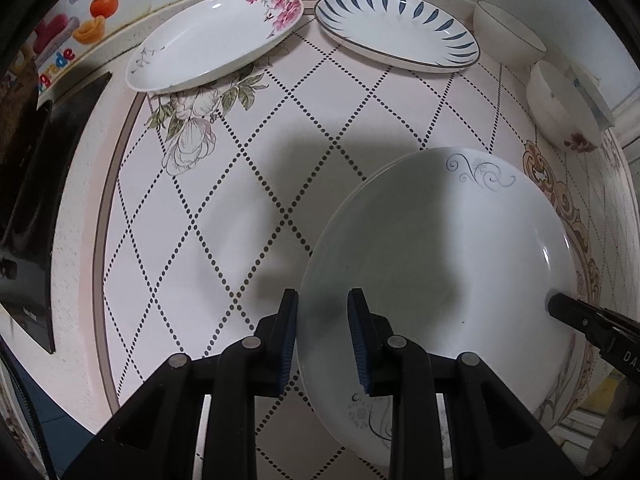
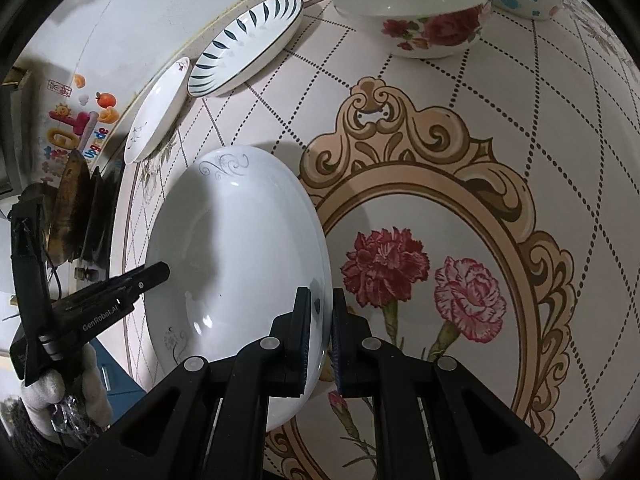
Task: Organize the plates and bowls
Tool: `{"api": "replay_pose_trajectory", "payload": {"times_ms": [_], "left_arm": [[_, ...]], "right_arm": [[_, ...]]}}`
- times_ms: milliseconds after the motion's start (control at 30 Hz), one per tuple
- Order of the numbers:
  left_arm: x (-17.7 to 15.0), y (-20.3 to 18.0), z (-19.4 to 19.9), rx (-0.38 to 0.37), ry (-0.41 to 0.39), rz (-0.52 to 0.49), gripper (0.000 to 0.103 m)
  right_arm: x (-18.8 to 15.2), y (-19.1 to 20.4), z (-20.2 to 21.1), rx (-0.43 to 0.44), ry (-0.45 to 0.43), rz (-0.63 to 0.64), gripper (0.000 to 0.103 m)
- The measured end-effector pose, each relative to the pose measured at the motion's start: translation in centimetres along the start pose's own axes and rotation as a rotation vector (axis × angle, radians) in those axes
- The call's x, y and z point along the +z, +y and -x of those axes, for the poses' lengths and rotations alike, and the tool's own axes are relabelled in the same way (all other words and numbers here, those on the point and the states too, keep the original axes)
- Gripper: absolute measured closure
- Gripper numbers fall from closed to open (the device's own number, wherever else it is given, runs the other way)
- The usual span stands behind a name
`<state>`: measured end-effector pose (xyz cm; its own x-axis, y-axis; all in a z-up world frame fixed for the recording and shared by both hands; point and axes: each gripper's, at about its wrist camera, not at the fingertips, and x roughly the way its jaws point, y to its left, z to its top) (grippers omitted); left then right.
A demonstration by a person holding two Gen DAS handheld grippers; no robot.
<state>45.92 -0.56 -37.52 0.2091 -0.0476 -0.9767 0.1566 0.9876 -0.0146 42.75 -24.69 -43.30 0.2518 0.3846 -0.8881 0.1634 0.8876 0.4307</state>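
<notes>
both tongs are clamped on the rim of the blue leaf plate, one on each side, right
Not quite: both tongs, left and right, are clamped on opposite rims of the white plate with grey scrolls. The left wrist view shows the blue leaf plate lying untouched at the far edge of the table.

Both point steeply downward: the left hand-held gripper (image 1: 323,340) slightly parted, the right hand-held gripper (image 2: 321,336) clamped tight.

table: pink floral dotted-lattice cloth (image 1: 248,184) | wall: white, fruit stickers (image 1: 100,6) | light: hard shadows
</notes>
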Motion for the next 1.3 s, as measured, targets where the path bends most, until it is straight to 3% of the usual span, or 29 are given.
{"api": "replay_pose_trajectory", "payload": {"times_ms": [200, 267, 367, 433, 500, 633, 833, 967, 1100, 1167, 1300], "left_arm": [[0.2, 0.8, 2.0, -0.032, -0.001, 0.059, 0.079], [1.2, 1.9, 4.2, -0.09, -0.028, 0.123, 0.075], [3.4, 3.7, 6.9, -0.139, -0.083, 0.184, 0.064], [5.3, 5.2, 7.8, -0.14, -0.119, 0.225, 0.05], [7.2, 7.2, 7.8, -0.125, -0.143, 0.272, 0.048], [11.2, 13.4, 5.4, -0.083, -0.152, 0.415, 0.048], [15.2, 19.9, 0.0, -0.034, -0.122, 0.543, 0.048], [16.8, 21.8, -3.3, -0.059, -0.064, 0.579, 0.048], [17.5, 21.9, -4.9, -0.071, -0.062, 0.567, 0.052], [17.8, 21.7, -5.1, -0.068, -0.07, 0.556, 0.071], [17.9, 21.8, -5.1, -0.067, -0.096, 0.556, 0.079]], "right_arm": [[1.2, -0.2, 0.5, -0.004, 0.086, -0.036, 0.09], [2.1, -0.4, 1.9, -0.046, 0.066, -0.051, 0.087], [4.1, 1.1, 3.9, -0.08, 0.011, -0.024, 0.074], [6.2, 3.3, 4.5, -0.046, -0.005, -0.006, 0.051], [9.2, 6.5, 4.1, 0.039, -0.007, 0.026, 0.044], [15.9, 12.4, 1.0, 0.136, -0.001, 0.097, 0.044], [25.6, 20.0, -7.0, 0.104, 0.006, 0.234, 0.044], [29.6, 22.4, -11.6, 0.039, -0.006, 0.288, 0.047], [32.3, 23.4, -15.0, 0.021, 0.011, 0.322, 0.059], [32.8, 23.8, -16.4, -0.007, 0.025, 0.347, 0.066], [33.1, 24.5, -18.1, 0.013, 0.041, 0.386, 0.09]]}}
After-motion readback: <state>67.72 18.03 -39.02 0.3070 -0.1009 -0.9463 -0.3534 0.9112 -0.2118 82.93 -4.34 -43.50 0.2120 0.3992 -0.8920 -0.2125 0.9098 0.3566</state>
